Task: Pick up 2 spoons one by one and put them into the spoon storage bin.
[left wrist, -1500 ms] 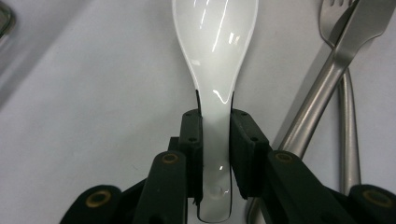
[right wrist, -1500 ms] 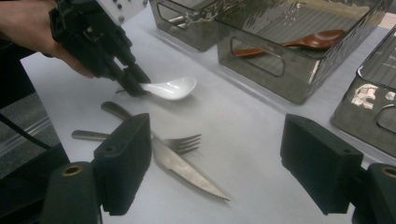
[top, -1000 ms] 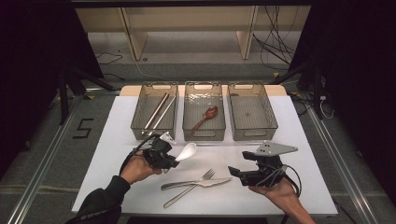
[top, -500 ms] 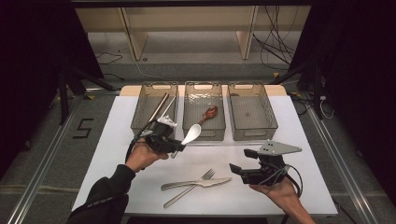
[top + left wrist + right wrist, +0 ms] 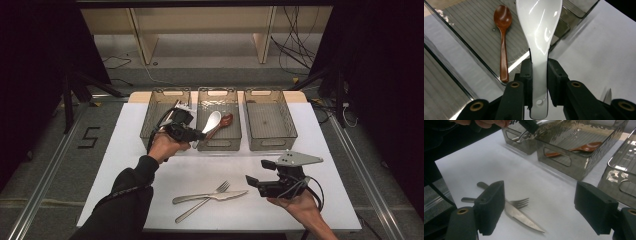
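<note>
My left gripper (image 5: 200, 134) is shut on the handle of a white ceramic spoon (image 5: 213, 121), holding its bowl over the near left part of the middle bin (image 5: 218, 146). In the left gripper view the pads (image 5: 527, 72) clamp the white spoon (image 5: 539, 32) above the bin's edge. A brown wooden spoon (image 5: 503, 37) lies inside that bin. A fork (image 5: 200, 196) and a knife (image 5: 227, 196) lie crossed on the white table. My right gripper (image 5: 256, 172) stands open just right of them, with nothing between its fingers (image 5: 490, 207).
Three clear grey bins stand in a row at the far side: the left bin (image 5: 162, 107) holds metal sticks, the right bin (image 5: 272, 142) has nothing in it. The white table (image 5: 320, 200) ends close behind the right hand.
The left gripper has carried the white spoon up and away from the table's middle to the middle bin. The right gripper has stayed in place.
</note>
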`<act>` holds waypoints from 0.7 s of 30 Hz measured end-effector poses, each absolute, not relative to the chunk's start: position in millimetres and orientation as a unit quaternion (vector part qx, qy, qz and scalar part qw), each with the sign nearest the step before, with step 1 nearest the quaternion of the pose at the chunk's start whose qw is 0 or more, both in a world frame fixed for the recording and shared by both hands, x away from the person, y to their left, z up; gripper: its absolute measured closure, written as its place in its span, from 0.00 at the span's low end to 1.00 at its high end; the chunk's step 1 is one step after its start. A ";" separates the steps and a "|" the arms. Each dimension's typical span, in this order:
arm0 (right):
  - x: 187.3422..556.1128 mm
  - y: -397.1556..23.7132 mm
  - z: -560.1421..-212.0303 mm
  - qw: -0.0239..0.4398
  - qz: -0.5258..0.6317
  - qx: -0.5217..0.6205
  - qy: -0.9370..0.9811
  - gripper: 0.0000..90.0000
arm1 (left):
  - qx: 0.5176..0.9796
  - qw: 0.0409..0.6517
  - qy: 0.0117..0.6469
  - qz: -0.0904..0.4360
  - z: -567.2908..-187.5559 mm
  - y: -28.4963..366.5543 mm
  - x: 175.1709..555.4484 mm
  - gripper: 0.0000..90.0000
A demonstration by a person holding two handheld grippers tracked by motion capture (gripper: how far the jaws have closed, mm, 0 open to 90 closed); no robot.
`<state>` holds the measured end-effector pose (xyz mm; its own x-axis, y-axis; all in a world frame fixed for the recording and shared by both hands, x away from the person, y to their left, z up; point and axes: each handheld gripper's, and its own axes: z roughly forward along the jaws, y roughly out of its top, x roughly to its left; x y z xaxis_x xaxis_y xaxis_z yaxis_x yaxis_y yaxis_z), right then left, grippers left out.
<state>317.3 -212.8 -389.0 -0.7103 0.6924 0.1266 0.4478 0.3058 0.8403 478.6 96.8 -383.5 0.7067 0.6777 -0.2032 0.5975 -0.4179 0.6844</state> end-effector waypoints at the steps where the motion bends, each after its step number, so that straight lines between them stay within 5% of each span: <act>1: 317.4 -212.8 -389.3 0.130 0.468 0.357 0.797 0.28 | 0.840 0.384 0.380 0.054 -382.5 95.7 481.4 0.84; 21: 317.3 -213.1 -389.5 0.127 0.468 0.357 0.798 0.28 | 0.835 0.363 0.407 0.073 -381.1 73.4 521.4 0.84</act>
